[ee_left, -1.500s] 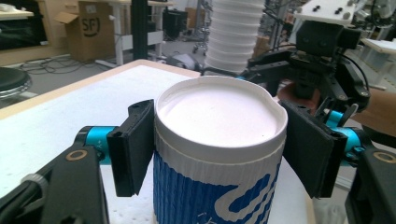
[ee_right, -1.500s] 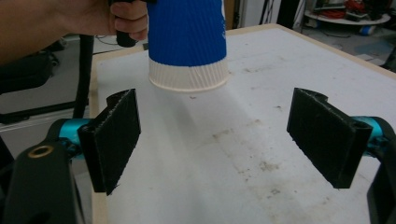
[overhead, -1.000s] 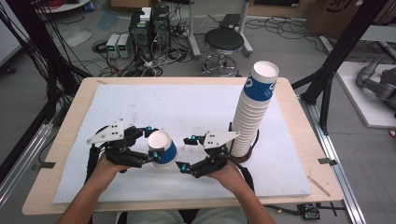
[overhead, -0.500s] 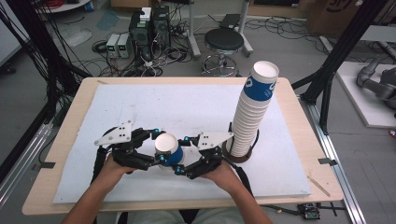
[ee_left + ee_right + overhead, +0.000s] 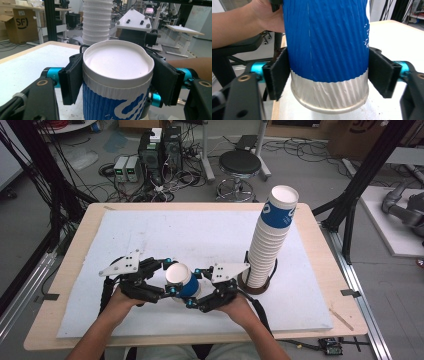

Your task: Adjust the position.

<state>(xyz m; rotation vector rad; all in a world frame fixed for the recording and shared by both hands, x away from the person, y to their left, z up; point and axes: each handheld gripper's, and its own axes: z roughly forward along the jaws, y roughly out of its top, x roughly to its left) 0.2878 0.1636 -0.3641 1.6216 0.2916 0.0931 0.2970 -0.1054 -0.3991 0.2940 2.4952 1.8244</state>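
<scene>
The left claw (image 5: 169,279) is clenched on the blue-and-white ribbed paper cup (image 5: 181,280). The right claw (image 5: 195,287), jaws just closing, now grips the cup's rim end; squeeze gently to avoid crushing

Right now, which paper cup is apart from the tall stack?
The cup held upside down between the two tongs near the table's front edge. All other cups are nested in the stack standing at the right, with only the top one showing blue.

High view overhead; both close tong views share the cup (image 5: 181,279).
</scene>
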